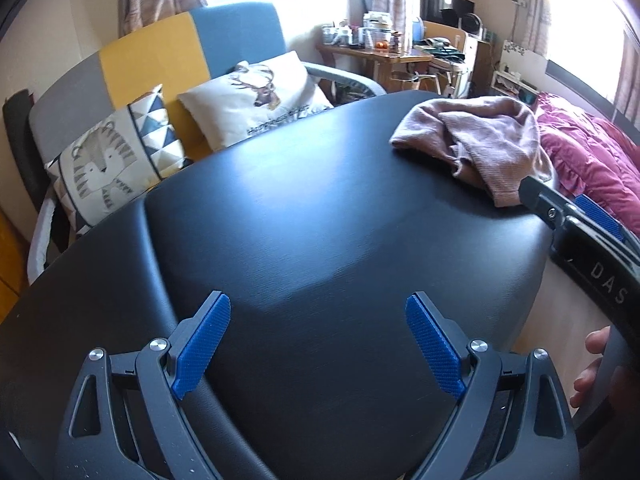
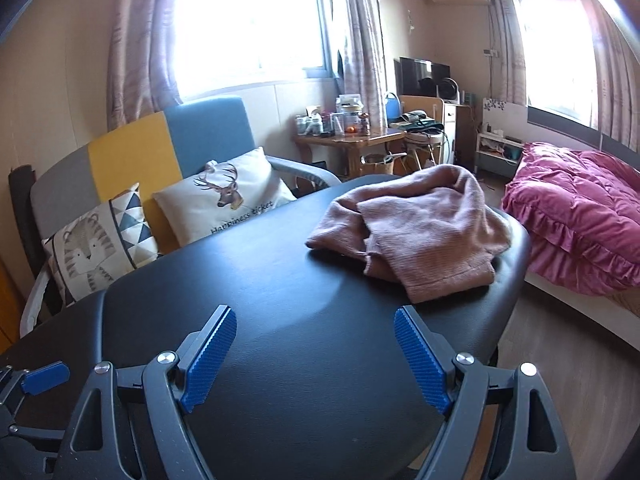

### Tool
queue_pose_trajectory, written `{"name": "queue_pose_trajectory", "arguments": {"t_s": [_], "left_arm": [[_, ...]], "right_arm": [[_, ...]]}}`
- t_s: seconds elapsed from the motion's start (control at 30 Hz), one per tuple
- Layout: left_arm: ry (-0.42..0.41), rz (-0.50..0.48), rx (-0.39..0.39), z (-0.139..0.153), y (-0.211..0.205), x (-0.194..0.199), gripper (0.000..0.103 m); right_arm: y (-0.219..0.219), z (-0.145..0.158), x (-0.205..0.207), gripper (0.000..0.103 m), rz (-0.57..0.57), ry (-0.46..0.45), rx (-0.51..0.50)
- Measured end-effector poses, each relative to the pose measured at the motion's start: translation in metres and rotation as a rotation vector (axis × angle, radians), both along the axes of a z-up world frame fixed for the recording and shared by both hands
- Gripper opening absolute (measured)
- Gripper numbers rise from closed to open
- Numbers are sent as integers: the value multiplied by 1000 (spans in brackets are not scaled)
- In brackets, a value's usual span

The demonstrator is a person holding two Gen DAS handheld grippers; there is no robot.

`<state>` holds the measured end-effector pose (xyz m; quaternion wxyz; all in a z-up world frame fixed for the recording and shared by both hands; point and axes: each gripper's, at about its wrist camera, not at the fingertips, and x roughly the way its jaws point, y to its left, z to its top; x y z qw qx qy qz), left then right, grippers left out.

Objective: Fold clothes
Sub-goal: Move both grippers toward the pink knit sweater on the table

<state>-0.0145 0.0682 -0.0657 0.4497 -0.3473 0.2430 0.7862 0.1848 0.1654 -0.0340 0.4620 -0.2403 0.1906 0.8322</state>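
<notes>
Pink garment (image 2: 416, 232) lies beyond both open jaws.

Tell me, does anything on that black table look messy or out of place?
Only the pink garment: it lies crumpled in a heap at the far right corner of the black table, one edge near the rim.

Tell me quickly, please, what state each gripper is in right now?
Left gripper: open, holding nothing.
Right gripper: open, holding nothing, short of the pink garment.
</notes>
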Motion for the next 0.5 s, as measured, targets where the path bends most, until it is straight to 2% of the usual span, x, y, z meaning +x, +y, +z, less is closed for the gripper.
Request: {"name": "queue_pose_trajectory", "arguments": {"t_s": [0.2,0.5], "left_arm": [[21,-53,1,0,15,17,92],[14,-75,56,11,30,25,92]], "right_arm": [[12,-4,14,83,-40,7,-13],[22,-3,25,84,-83,22,10]]}}
